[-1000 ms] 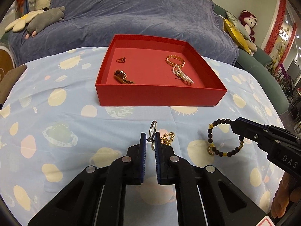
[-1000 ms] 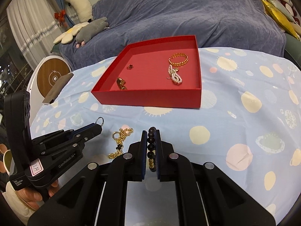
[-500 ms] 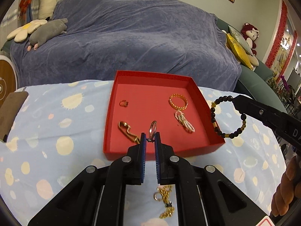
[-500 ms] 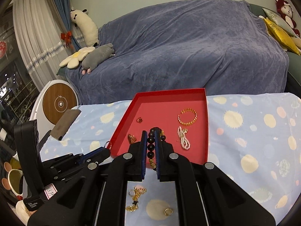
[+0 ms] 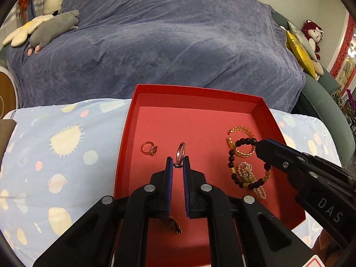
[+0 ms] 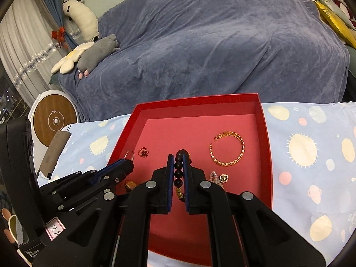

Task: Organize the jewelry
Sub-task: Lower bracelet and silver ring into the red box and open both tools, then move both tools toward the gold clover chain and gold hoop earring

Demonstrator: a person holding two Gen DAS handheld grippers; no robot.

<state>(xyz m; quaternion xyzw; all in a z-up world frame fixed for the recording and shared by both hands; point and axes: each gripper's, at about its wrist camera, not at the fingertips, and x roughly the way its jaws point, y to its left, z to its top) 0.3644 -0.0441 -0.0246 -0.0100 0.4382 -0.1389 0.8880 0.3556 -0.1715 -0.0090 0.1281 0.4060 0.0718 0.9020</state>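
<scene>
My left gripper is shut on a thin silver ring, held above the floor of the red box. My right gripper is shut on a dark beaded bracelet; in the left wrist view that bracelet hangs from the right gripper's tip over the box's right side. In the box lie a gold ring with a dark stone, a gold chain bracelet, a pearl strand and a brown-gold piece under my left fingers. The left gripper shows in the right wrist view too.
The box sits on a light blue cloth with pale spots. Behind it is a sofa under a blue-grey throw with plush toys. A round wooden-faced device and a brown flat object are at the left.
Both grippers have moved forward from over the cloth to above the red box, carrying the ring and the beaded bracelet. A gold chain piece on the cloth has dropped out of view.
</scene>
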